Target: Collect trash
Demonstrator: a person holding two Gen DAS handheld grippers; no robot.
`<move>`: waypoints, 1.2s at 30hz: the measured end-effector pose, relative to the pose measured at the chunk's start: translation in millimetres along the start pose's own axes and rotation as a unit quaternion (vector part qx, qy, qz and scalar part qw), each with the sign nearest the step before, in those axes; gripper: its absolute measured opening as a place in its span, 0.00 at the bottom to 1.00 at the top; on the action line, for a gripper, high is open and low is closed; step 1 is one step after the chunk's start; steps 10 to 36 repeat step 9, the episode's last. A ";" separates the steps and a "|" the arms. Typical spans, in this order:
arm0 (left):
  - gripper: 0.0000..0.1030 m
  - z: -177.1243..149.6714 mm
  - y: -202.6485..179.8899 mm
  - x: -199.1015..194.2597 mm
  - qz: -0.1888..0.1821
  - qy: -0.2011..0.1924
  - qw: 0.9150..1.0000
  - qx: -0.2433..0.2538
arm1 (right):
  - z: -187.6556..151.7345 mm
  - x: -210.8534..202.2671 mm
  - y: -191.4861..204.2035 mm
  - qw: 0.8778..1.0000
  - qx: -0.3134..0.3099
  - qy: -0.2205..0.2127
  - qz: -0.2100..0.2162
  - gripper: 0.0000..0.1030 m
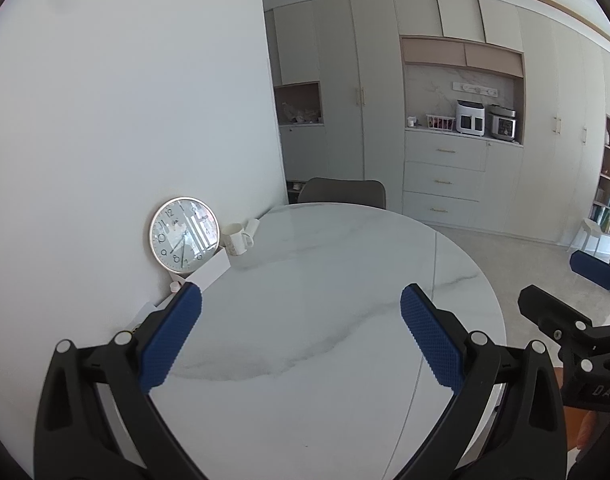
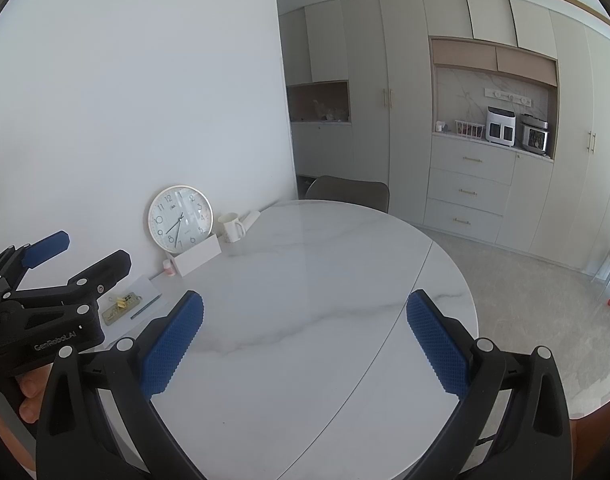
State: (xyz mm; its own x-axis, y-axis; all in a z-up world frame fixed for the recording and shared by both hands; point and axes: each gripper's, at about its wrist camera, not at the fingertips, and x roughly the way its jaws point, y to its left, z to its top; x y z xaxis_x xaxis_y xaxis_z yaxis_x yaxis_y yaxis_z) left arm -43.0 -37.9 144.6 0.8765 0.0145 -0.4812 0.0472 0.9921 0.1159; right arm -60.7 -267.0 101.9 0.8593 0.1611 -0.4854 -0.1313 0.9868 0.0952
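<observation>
Standing by clock (image 2: 179,216): white mug (image 2: 231,227), contents unseen; white box (image 2: 196,254) shut.

Both views look evenly bright to me, in soft, cool daylight with no hard shadows. The glossy marble tabletop (image 1: 325,280) throws back a pale sheen, and the clock (image 1: 183,234) glass carries streaky glare. Fisheye bending curves the cupboards (image 2: 405,80) and darkens the corners. Focus holds sharp from near to far.
</observation>
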 end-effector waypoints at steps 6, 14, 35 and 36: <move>0.93 -1.2 -1.6 1.4 -0.003 0.006 1.000 -0.001 | -0.9 0.7 -0.6 1.000 -0.001 0.001 0.000 0.98; 0.93 -1.5 -1.6 1.5 -0.004 0.007 1.000 -0.002 | -1.3 1.8 -1.0 1.000 -0.001 0.002 -0.001 0.98; 0.93 -1.5 -1.6 1.5 -0.004 0.007 1.000 -0.002 | -1.3 1.8 -1.0 1.000 -0.001 0.002 -0.001 0.98; 0.93 -1.5 -1.6 1.5 -0.004 0.007 1.000 -0.002 | -1.3 1.8 -1.0 1.000 -0.001 0.002 -0.001 0.98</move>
